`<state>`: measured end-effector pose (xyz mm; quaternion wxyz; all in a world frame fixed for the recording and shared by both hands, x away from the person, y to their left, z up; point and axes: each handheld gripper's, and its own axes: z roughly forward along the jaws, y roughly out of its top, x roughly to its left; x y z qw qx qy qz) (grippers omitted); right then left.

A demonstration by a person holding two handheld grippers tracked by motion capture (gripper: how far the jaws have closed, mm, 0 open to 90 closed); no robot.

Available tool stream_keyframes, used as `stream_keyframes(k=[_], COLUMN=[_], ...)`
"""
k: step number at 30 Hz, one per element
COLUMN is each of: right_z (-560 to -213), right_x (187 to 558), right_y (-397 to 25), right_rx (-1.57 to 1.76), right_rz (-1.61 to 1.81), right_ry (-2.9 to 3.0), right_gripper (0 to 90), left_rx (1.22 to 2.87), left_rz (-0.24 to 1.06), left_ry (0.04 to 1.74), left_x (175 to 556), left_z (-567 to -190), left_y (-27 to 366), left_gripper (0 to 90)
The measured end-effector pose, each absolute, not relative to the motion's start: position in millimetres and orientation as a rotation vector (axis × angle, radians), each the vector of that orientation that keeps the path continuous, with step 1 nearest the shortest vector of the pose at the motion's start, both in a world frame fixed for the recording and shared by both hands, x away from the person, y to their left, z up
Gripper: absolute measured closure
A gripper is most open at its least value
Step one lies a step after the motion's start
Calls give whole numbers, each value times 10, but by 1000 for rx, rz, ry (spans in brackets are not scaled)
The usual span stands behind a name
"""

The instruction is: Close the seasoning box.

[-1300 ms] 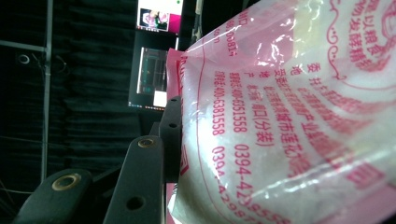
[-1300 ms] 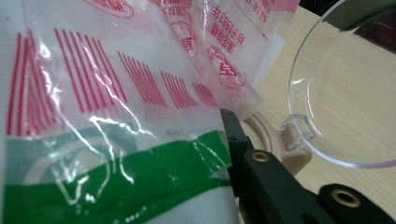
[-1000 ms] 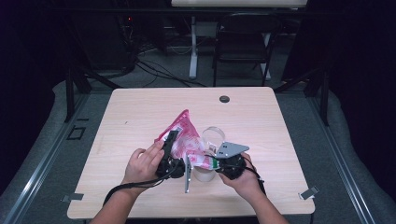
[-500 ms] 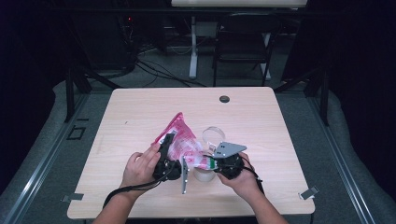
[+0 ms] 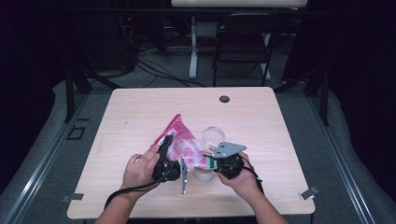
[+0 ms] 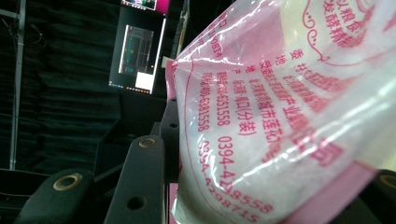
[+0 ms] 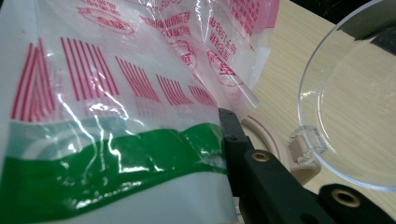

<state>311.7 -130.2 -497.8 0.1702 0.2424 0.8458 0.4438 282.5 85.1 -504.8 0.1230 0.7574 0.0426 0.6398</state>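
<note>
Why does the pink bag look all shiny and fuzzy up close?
In the right gripper view, light glares white off the crinkled bag; in the left gripper view the bag sits so near that its top print blurs; in the high view the room behind the table is dark.

Far half of table [image 5: 187, 105]: bare wood, open to passage, save a small dark round cap [image 5: 224, 99] near the far edge.
Near centre: pink printed bag [image 5: 180, 140], clear lid [image 5: 214, 136] and beige container [image 5: 203, 174] crowd together between both grippers.
Left and right margins: unobstructed.
</note>
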Motion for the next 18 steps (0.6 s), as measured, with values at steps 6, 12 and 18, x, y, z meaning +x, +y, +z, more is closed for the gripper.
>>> stream_keyframes(k=[6, 12, 18], right_z=[-4966, -4954, -4941], right_x=[3118, 3109, 3102], right_y=[-1315, -1312, -1314], right_rx=[691, 684, 677], right_rz=[1276, 1282, 1283], right_ry=[2387, 2385, 2381], right_gripper=[900, 900, 900], left_rx=[2229, 2232, 2252], left_rz=[1841, 1815, 1785], left_ry=[141, 168, 197], left_x=[2830, 2827, 2820], left_z=[-5098, -5130, -5172], left_y=[862, 875, 871], left_gripper=[667, 676, 683])
